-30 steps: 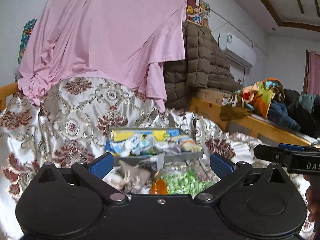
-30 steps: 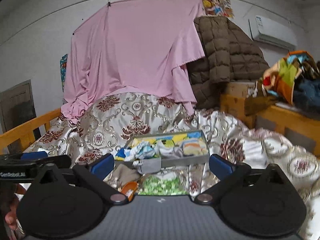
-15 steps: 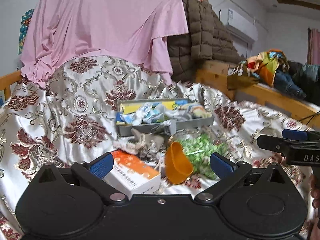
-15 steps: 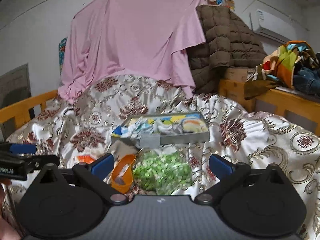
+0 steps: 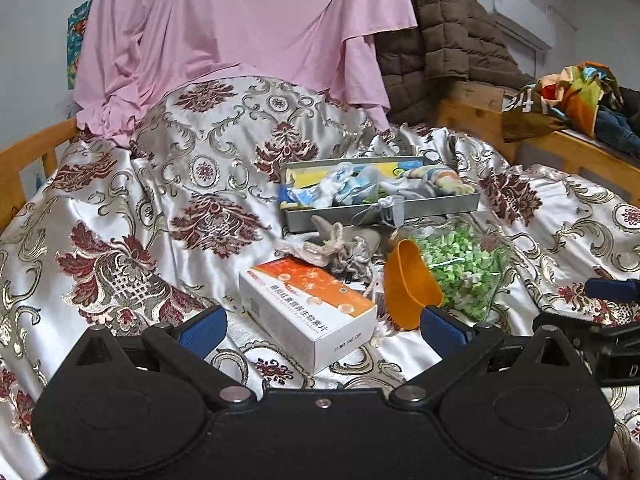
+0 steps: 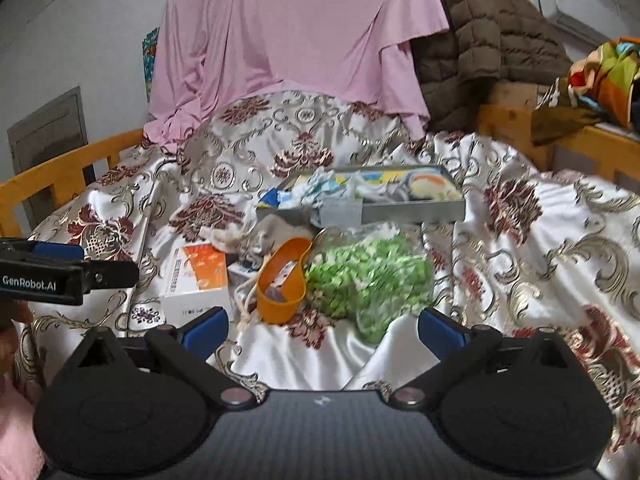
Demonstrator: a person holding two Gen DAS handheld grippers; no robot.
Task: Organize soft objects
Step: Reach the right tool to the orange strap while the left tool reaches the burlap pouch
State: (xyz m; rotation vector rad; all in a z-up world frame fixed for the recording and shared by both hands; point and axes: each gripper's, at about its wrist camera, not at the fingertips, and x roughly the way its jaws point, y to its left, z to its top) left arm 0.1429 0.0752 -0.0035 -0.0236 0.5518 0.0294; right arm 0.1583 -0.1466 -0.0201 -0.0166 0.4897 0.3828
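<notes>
i'm in the approach step: my left gripper and right gripper hover spread wide and empty above the patterned bedspread. the grey drawstring pouch lies just before the grey tray of folded cloths. next i should lower onto the pouch, avoiding the orange scoop beside it.

Our left gripper is matte black with blue finger pads, round housings and silver screws. Our right gripper matches, its centre plate carbon-weave; white "GenRobot.AI" lettering marks the left one's side.
</notes>
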